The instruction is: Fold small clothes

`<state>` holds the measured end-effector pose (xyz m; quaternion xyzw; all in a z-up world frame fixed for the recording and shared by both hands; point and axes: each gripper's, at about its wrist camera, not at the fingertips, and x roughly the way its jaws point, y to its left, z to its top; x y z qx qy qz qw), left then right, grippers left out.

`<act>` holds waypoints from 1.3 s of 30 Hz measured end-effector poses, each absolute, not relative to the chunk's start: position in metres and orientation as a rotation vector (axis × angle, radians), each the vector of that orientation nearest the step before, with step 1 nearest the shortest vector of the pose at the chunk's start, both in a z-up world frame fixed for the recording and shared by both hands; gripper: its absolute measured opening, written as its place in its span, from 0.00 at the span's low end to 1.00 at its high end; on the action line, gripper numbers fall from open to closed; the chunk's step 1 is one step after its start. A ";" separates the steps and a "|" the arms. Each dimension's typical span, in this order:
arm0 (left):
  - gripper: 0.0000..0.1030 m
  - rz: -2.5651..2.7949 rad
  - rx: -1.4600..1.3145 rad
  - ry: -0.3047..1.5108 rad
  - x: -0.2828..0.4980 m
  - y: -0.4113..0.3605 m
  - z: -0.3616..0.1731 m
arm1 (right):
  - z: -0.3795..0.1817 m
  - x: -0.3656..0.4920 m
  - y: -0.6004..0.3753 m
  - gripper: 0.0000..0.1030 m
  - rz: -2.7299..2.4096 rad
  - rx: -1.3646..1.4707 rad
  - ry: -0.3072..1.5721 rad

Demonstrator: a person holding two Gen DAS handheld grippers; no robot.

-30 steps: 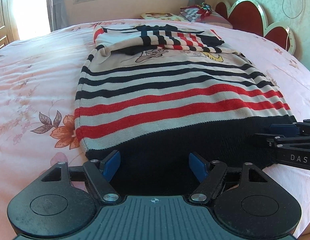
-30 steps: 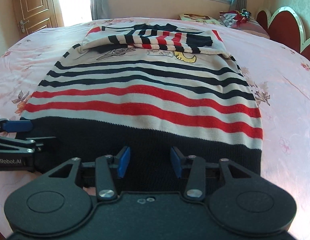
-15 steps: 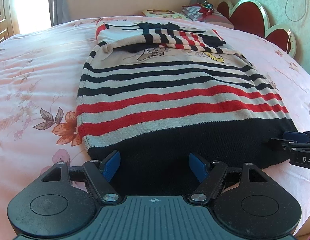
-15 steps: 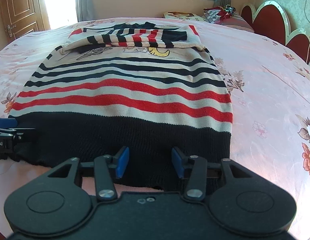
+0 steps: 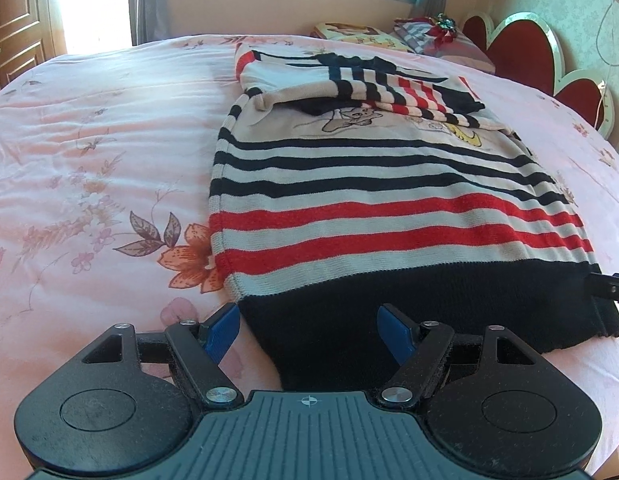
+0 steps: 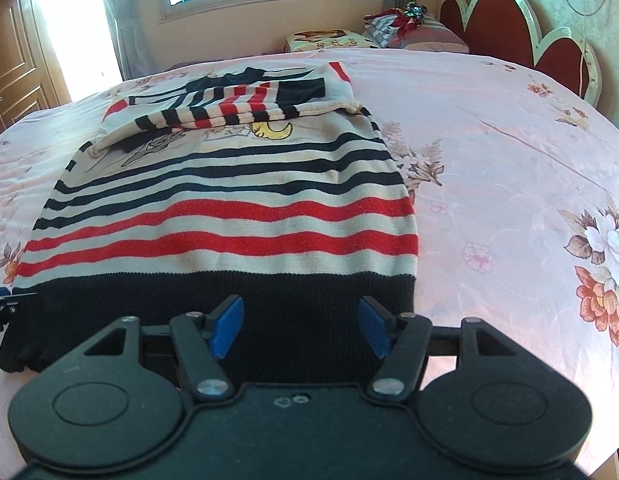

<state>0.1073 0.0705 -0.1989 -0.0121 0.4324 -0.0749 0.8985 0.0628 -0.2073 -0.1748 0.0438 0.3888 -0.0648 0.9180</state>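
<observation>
A small striped sweater (image 5: 389, 200), cream with black and red stripes and a black hem band, lies flat on the pink floral bedspread (image 5: 89, 140). Its sleeves are folded across the chest at the far end. It also shows in the right wrist view (image 6: 229, 216). My left gripper (image 5: 311, 330) is open, its blue pads astride the hem's left part. My right gripper (image 6: 299, 326) is open over the hem's right part. Each gripper's tip shows at the edge of the other's view.
A red heart-shaped headboard (image 5: 525, 52) stands at the far right. Pillows and folded bedding (image 6: 389, 34) lie by the window. A wooden door (image 6: 9, 68) is at the left. The bed's near edge is just behind the grippers.
Both grippers have moved apart along the hem, the left one leftward and the right one rightward. The right gripper has opened wider. The sweater has not moved.
</observation>
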 end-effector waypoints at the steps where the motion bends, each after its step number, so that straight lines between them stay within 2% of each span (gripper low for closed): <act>1: 0.73 -0.149 -0.027 0.903 0.108 0.074 -0.201 | -0.174 0.061 -0.210 0.61 -0.144 0.089 0.799; 16: 0.73 -0.179 -0.094 0.942 0.096 0.093 -0.213 | -0.199 0.065 -0.244 0.63 -0.173 0.154 0.883; 19: 0.73 -0.223 -0.127 0.952 0.103 0.086 -0.213 | -0.198 0.073 -0.239 0.52 -0.159 0.137 0.891; 21: 0.73 -0.254 -0.171 0.962 0.105 0.083 -0.212 | -0.196 0.074 -0.236 0.39 -0.139 0.142 0.895; 25: 0.73 -0.344 -0.212 0.964 0.110 0.074 -0.214 | -0.194 0.076 -0.239 0.33 -0.112 0.168 0.911; 27: 0.73 -0.361 -0.231 0.961 0.113 0.072 -0.215 | -0.192 0.078 -0.243 0.19 -0.094 0.195 0.916; 29: 0.73 -0.370 -0.244 0.958 0.117 0.070 -0.215 | -0.193 0.080 -0.243 0.17 -0.085 0.190 0.924; 30: 0.61 -0.372 -0.246 0.957 0.119 0.070 -0.214 | -0.194 0.081 -0.243 0.17 -0.084 0.189 0.927; 31: 0.33 -0.368 -0.232 0.959 0.122 0.069 -0.214 | -0.194 0.082 -0.244 0.16 -0.084 0.196 0.925; 32: 0.25 -0.368 -0.228 0.968 0.126 0.069 -0.213 | -0.193 0.083 -0.244 0.12 -0.081 0.197 0.923; 33: 0.22 -0.368 -0.243 0.971 0.130 0.072 -0.213 | -0.191 0.083 -0.243 0.11 -0.072 0.195 0.920; 39: 0.22 -0.400 -0.144 0.939 0.134 0.062 -0.202 | -0.177 0.088 -0.243 0.11 -0.025 0.193 0.896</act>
